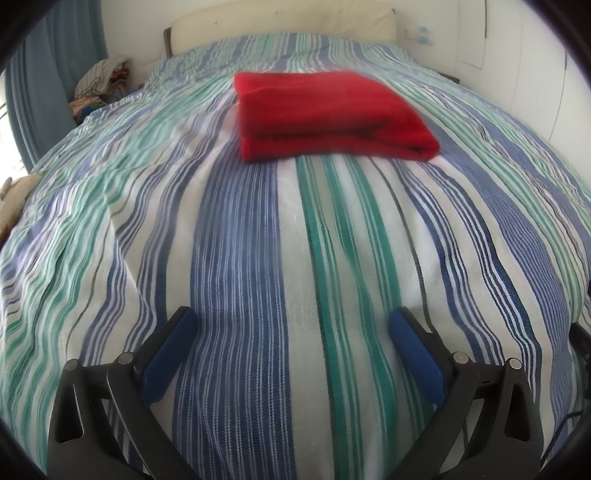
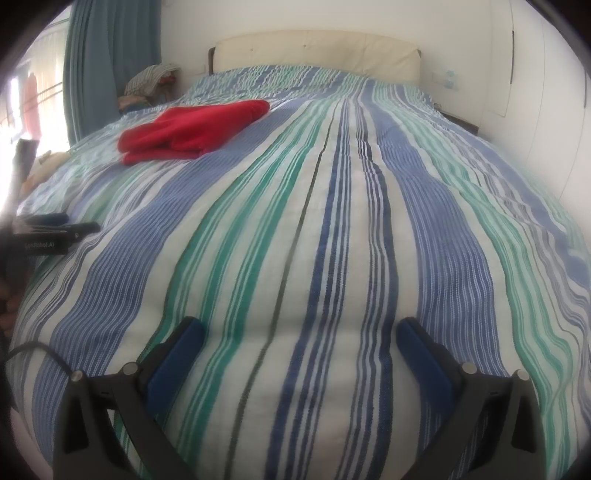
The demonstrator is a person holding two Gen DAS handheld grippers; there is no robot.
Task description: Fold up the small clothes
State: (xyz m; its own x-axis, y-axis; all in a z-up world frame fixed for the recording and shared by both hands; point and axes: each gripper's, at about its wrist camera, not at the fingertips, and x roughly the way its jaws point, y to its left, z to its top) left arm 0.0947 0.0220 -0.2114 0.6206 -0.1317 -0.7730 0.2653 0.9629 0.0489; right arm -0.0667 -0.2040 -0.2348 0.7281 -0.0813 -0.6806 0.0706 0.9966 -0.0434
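Red folded garment (image 1: 328,114) lies centred in the left view; both hand-held grippers (image 1: 291,325) (image 2: 301,334) spread, empty.

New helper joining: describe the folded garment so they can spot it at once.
Start at the striped bedspread covering the bed. Midway toward the cream headboard lies the folded red garment, the only solid red item there.

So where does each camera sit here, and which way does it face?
Left wrist: on the left gripper, low over the striped bedspread, facing the headboard, folded red fleece garment straight ahead; open blue-padded jaws show.
Right wrist: on the right gripper, facing the headboard; garment far left, left gripper at the left edge; open jaws show.
Shared: garment, bedspread, cream headboard, blue curtain.
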